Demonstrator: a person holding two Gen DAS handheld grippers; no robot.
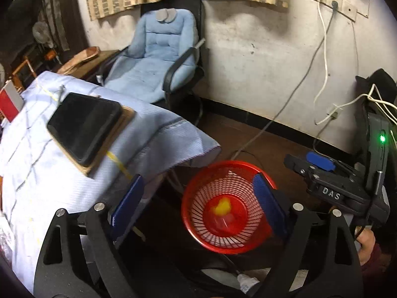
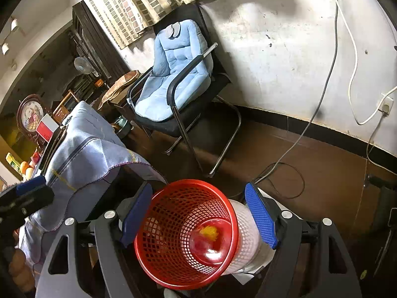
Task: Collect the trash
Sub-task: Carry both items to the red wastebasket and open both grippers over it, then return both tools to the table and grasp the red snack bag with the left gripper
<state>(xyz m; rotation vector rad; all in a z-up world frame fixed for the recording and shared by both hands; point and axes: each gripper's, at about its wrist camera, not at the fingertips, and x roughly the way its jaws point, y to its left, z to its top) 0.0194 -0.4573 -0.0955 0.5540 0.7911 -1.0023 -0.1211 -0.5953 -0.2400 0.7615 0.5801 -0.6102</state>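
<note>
A red mesh waste basket stands on the dark floor beside the table; it also shows in the right wrist view. A yellow piece of trash and a clear wrapper lie at its bottom, also seen in the right wrist view. My left gripper is open and empty above the basket. My right gripper is open and empty, its blue pads either side of the basket's rim. The right gripper shows in the left wrist view.
A table under a pale blue cloth stands left, with a black tablet on a board. A black chair with a blue cushion stands by the wall. Cables trail over the floor. A red-and-white box sits at the table's far edge.
</note>
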